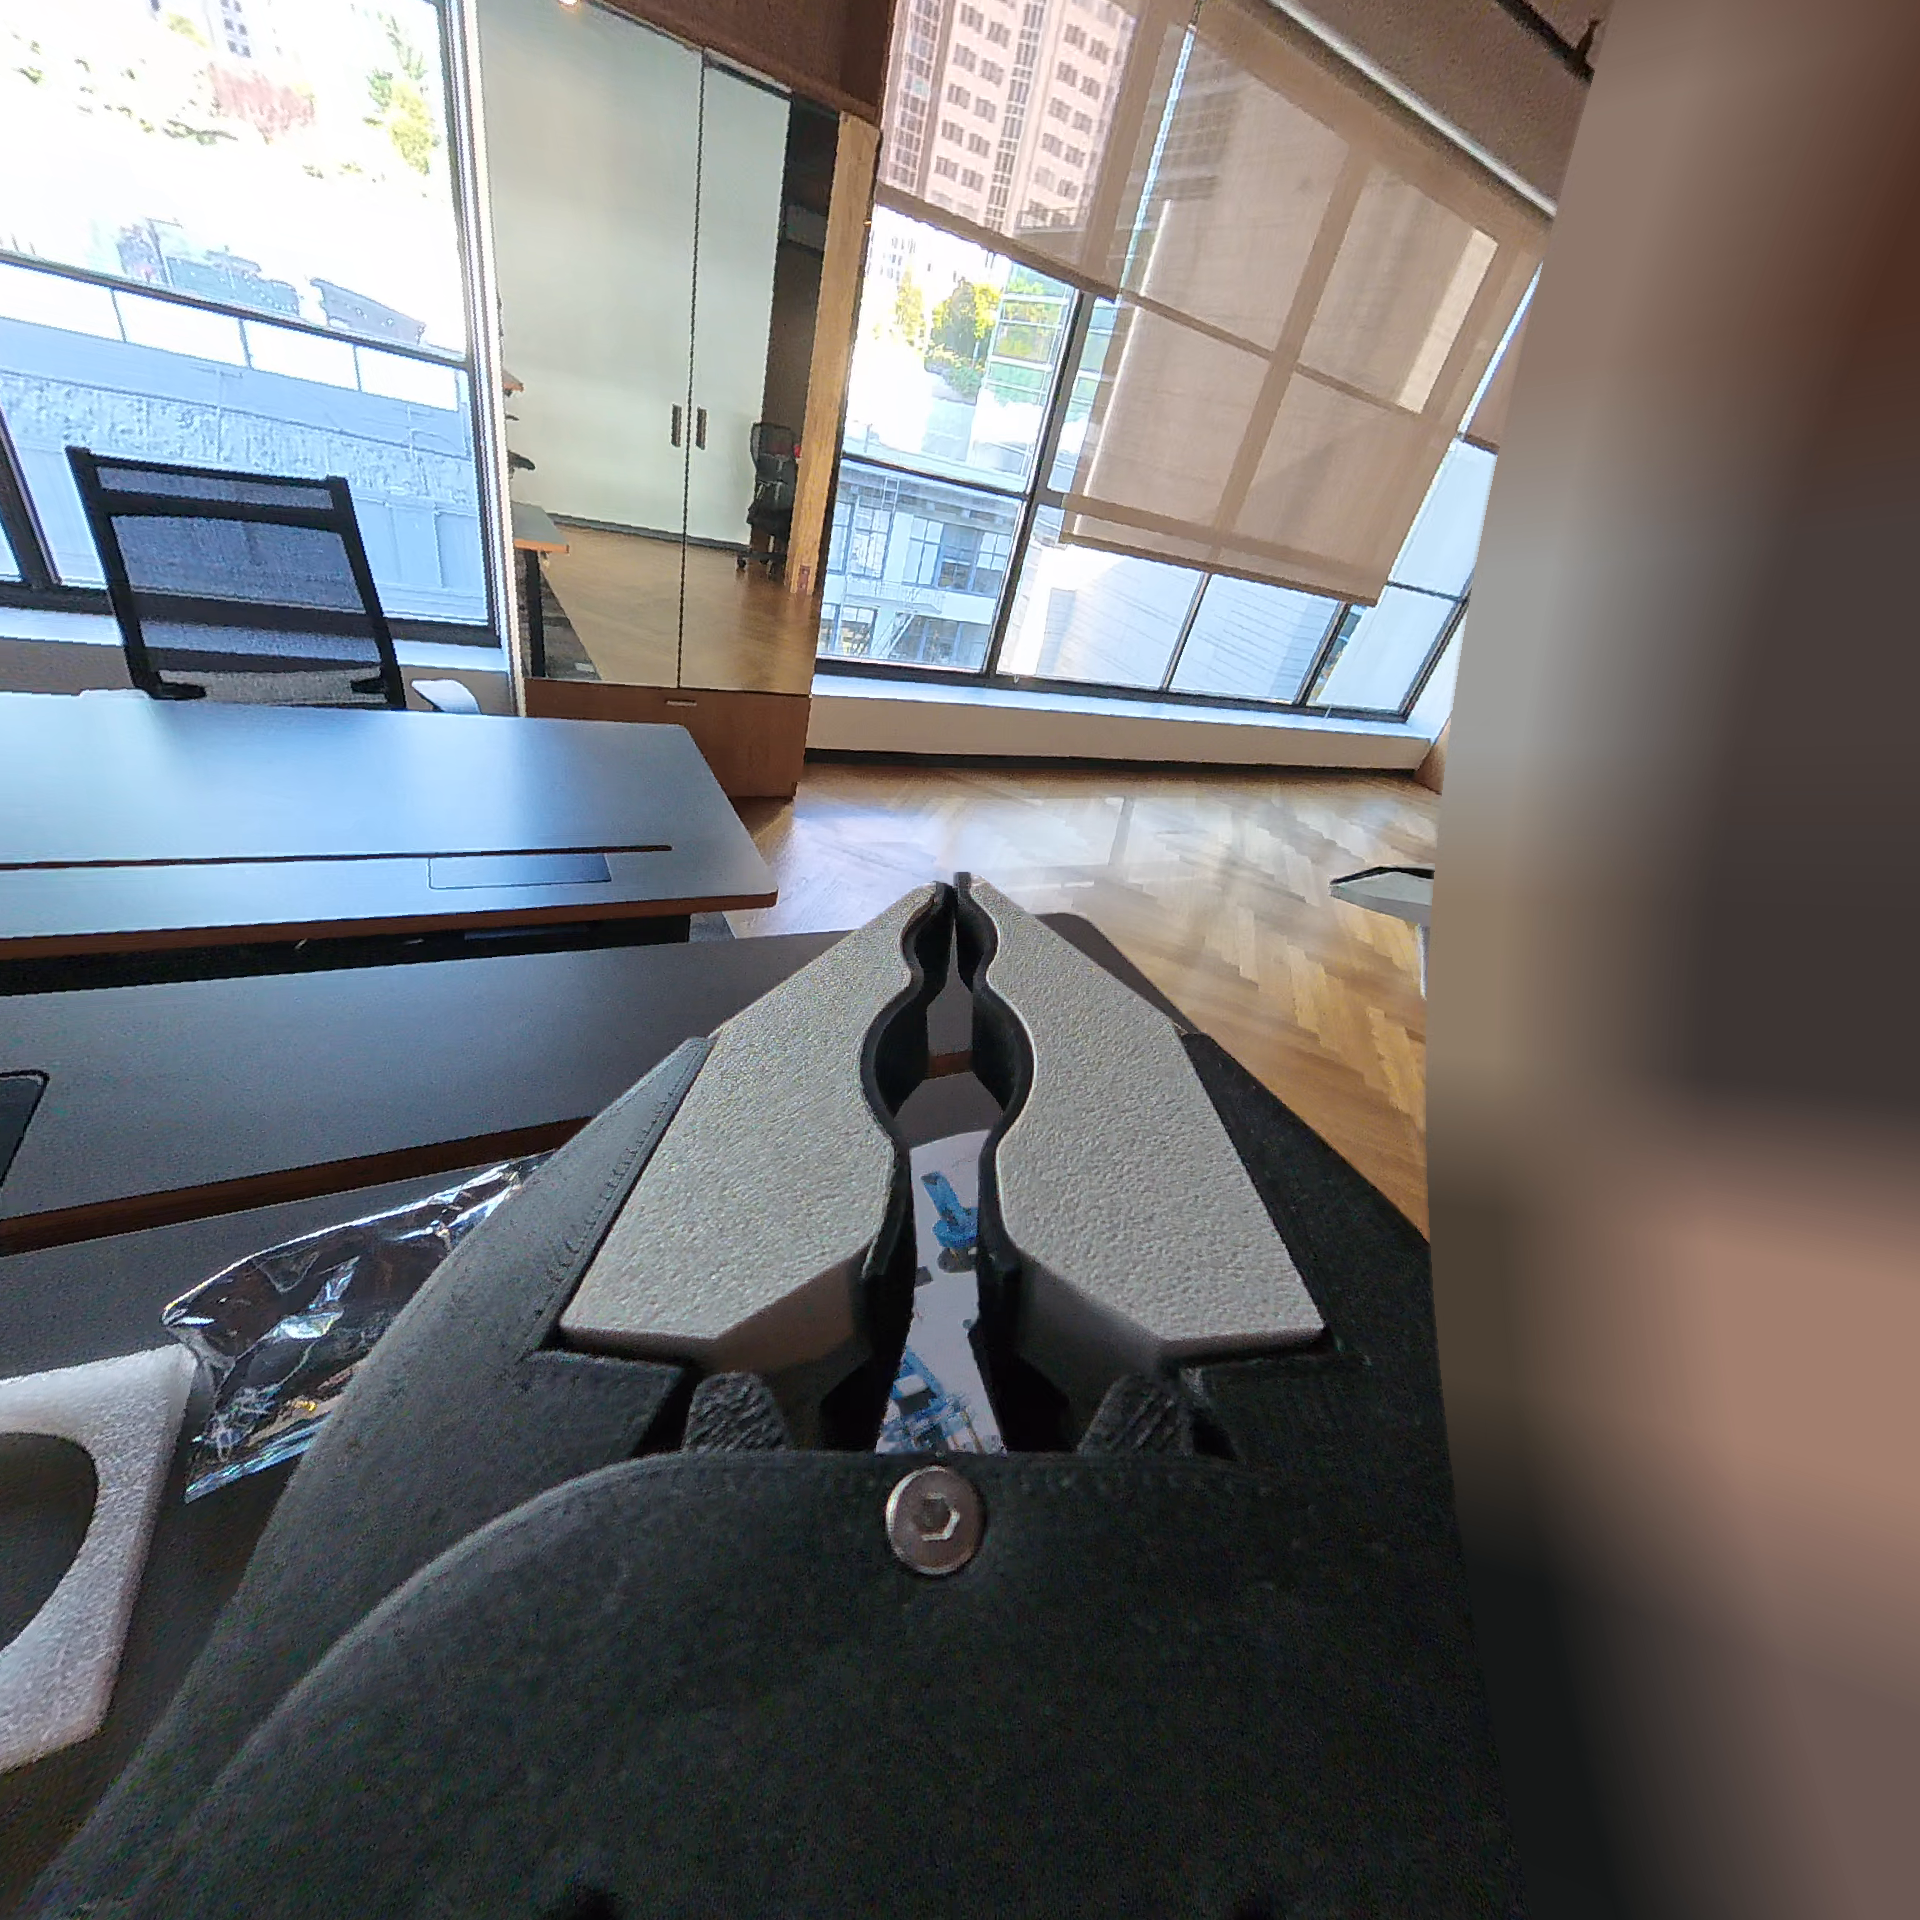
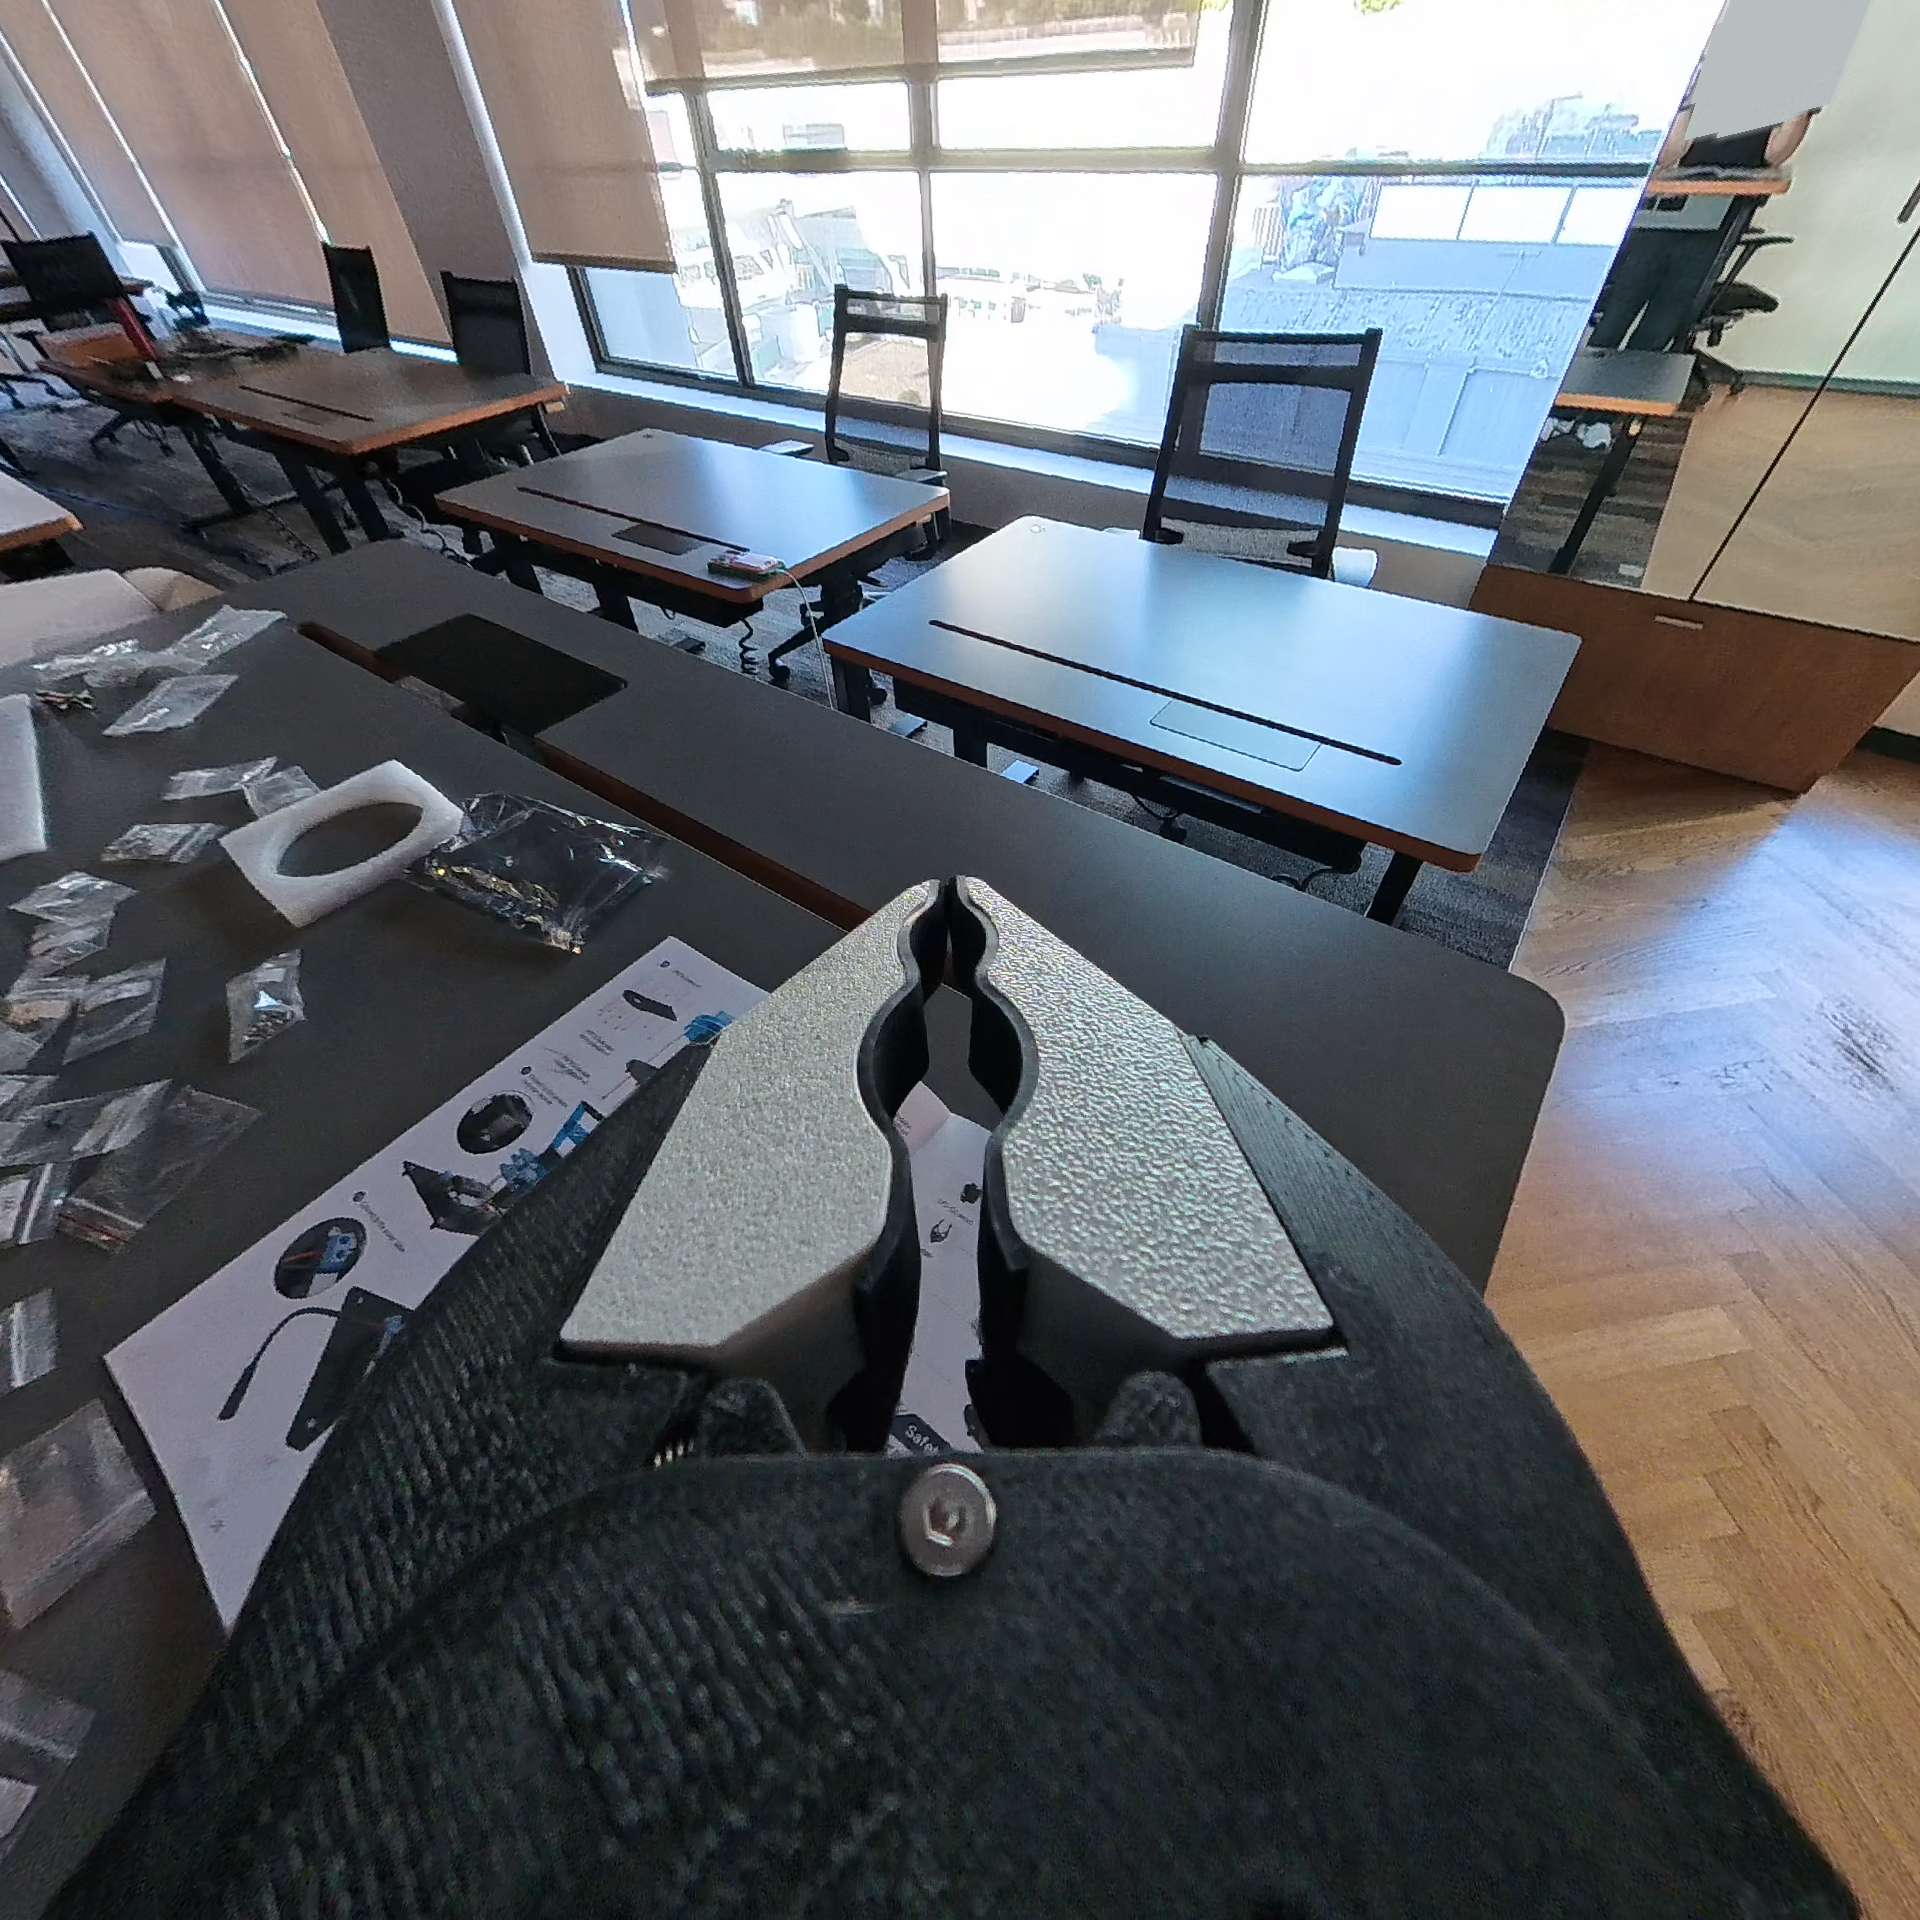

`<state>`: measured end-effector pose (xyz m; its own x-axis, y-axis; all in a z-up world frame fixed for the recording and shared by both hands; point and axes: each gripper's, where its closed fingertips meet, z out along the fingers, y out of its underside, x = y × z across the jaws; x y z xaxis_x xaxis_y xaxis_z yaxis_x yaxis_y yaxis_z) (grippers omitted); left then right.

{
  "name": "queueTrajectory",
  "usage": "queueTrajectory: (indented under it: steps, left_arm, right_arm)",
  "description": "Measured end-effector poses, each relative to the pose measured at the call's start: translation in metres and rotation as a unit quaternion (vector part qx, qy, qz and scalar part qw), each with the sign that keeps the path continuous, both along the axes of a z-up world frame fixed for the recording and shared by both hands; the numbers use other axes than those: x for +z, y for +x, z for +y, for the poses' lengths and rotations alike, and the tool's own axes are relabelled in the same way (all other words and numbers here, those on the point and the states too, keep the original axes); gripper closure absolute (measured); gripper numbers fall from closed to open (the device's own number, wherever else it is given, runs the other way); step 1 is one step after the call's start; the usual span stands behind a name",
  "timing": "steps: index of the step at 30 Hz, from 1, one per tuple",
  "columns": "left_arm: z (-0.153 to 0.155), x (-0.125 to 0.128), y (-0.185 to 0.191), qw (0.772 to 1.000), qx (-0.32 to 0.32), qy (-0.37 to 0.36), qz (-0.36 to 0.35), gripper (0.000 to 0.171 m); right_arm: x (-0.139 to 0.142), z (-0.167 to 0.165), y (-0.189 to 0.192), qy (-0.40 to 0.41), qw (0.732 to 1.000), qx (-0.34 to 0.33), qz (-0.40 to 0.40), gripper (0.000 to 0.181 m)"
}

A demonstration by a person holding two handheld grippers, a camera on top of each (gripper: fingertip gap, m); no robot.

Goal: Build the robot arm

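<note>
I'm holding both grippers above the dark desk [image 2: 1299, 997], nothing gripped in either. Left gripper [image 1: 958, 883]: jaws pressed together, tips meeting w/ no object between; it's hovering over a printed instruction sheet [image 1: 940, 1247] that's showing through the gap behind the tips. Just left of it a crinkled clear plastic bag [image 1: 301, 1330] is lying on the desk, and a white foam block [image 1: 73, 1558] w/ a round cutout is sitting at the view's left edge.

Right gripper [image 2: 954, 885]: jaws likewise closed tip to tip, empty, hanging over the same sheet [image 2: 436, 1195], which is lying flat near the desk's front. Beyond the sheet, the foam block [image 2: 343, 847] and the plastic bag [image 2: 540, 868] are touching side by side. Many small clear parts bags [image 2: 114, 1122] are scattered across the desk's left portion.

Farther off: more desks [image 2: 1195, 665], mesh office chairs [image 2: 1262, 436] by the windows [image 2: 1070, 260], wood floor [image 2: 1714, 1143] to the right.
</note>
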<state>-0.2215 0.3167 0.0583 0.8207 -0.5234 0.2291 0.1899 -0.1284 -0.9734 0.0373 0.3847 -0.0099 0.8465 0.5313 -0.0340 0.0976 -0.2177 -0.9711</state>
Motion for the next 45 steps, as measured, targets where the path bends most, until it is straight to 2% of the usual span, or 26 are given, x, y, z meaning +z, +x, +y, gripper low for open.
queueTrajectory:
  steps: [5,10,19,24,27,29,31,33,34,35,36,38,41,43,45]
  left_arm:
    - [-0.009,0.009,0.006,1.000,-0.015,0.014,-0.006,0.171]
    - [-0.021,0.020,0.008,0.999,-0.017,0.036,-0.009,0.171]
    - [-0.023,0.022,-0.003,0.999,-0.020,0.030,-0.024,0.171]
    - [-0.029,0.029,0.022,0.996,-0.064,0.046,-0.035,0.171]
    - [-0.055,0.047,0.032,0.991,-0.096,0.077,-0.052,0.171]
    - [-0.084,0.058,0.021,0.987,-0.095,0.099,-0.078,0.171]
    - [-0.120,0.060,0.005,0.982,-0.106,0.101,-0.123,0.171]
    - [-0.169,0.057,-0.009,0.971,-0.168,0.089,-0.144,0.171]
    - [-0.192,0.051,-0.027,0.972,-0.178,0.075,-0.132,0.171]
    - [-0.214,0.043,-0.054,0.979,-0.159,0.060,-0.112,0.171]
    - [-0.236,0.037,-0.088,0.987,-0.122,0.055,-0.089,0.171]
    - [-0.291,0.031,-0.168,0.997,-0.007,0.078,-0.014,0.171]
    - [-0.392,0.015,-0.296,0.975,0.172,0.081,0.113,0.171]
    - [-0.462,-0.003,-0.375,0.959,0.236,0.038,0.154,0.171]
    - [-0.526,-0.023,-0.448,0.951,0.263,0.000,0.163,0.171]
  right_arm:
    - [0.008,-0.008,-0.013,0.005,1.000,0.015,0.001,0.181]
    - [0.025,-0.025,-0.025,0.037,0.999,0.021,-0.032,0.181]
    - [0.031,-0.029,-0.029,0.037,0.999,0.033,-0.005,0.181]
    - [0.039,-0.038,-0.041,0.040,0.997,0.059,0.007,0.181]
    - [0.052,-0.053,-0.050,0.057,0.996,0.074,0.005,0.181]
    - [0.062,-0.069,-0.062,0.066,0.993,0.101,0.011,0.181]
    - [0.073,-0.088,-0.079,0.083,0.988,0.130,0.006,0.181]
    - [0.091,-0.118,-0.104,0.126,0.977,0.170,0.019,0.181]
    - [0.097,-0.136,-0.122,0.139,0.970,0.198,0.026,0.181]
    - [0.097,-0.156,-0.143,0.148,0.961,0.232,0.028,0.181]
    - [0.093,-0.176,-0.165,0.152,0.951,0.267,0.028,0.181]
    - [0.084,-0.210,-0.211,0.149,0.940,0.305,0.030,0.181]
    - [0.072,-0.267,-0.292,0.137,0.923,0.358,0.039,0.181]
    - [0.064,-0.296,-0.344,0.131,0.926,0.352,0.033,0.181]
    - [0.063,-0.325,-0.393,0.140,0.932,0.330,0.056,0.181]
